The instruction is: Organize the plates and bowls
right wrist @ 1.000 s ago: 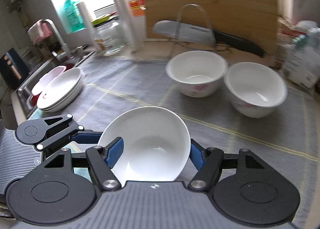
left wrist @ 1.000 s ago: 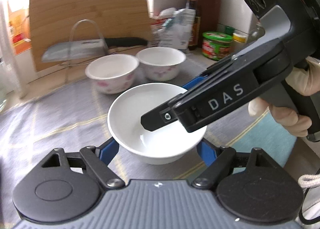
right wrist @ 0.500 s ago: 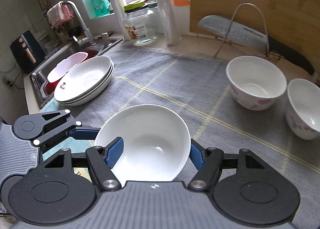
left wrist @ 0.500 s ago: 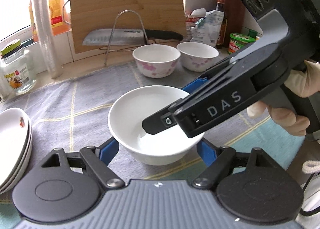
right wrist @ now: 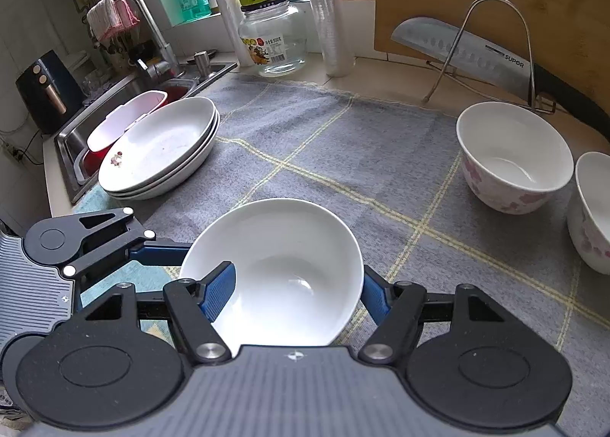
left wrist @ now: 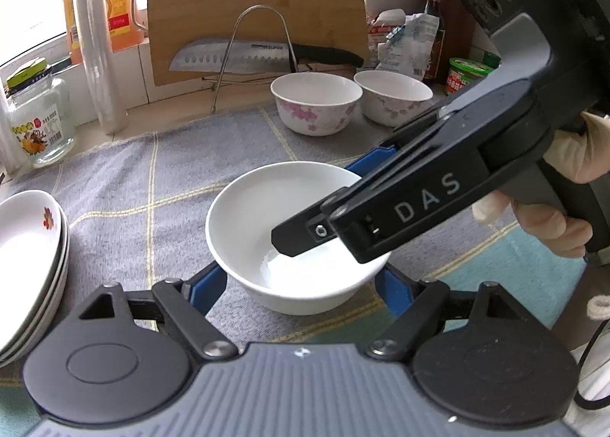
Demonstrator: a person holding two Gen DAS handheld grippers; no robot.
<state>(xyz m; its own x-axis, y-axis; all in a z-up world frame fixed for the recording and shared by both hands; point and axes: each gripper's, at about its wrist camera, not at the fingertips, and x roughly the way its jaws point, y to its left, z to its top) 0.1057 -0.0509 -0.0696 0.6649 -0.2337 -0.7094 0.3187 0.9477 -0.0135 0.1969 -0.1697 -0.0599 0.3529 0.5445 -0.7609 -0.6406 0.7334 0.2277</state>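
both tools (left wrist: 301, 277) (right wrist: 293, 292) clamped on plain white bowl (right wrist: 278, 269), above grey mat (right wrist: 343, 155)

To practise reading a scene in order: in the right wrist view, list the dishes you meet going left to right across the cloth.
Stack of plates → plain white bowl → flowered bowl → second flowered bowl at the right edge.

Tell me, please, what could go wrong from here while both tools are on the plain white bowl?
1. The left tool and right tool both clamp the white bowl; if they drift apart, it may twist loose and fall.
2. The stack of plates sits close by; a sweep that way might knock it.
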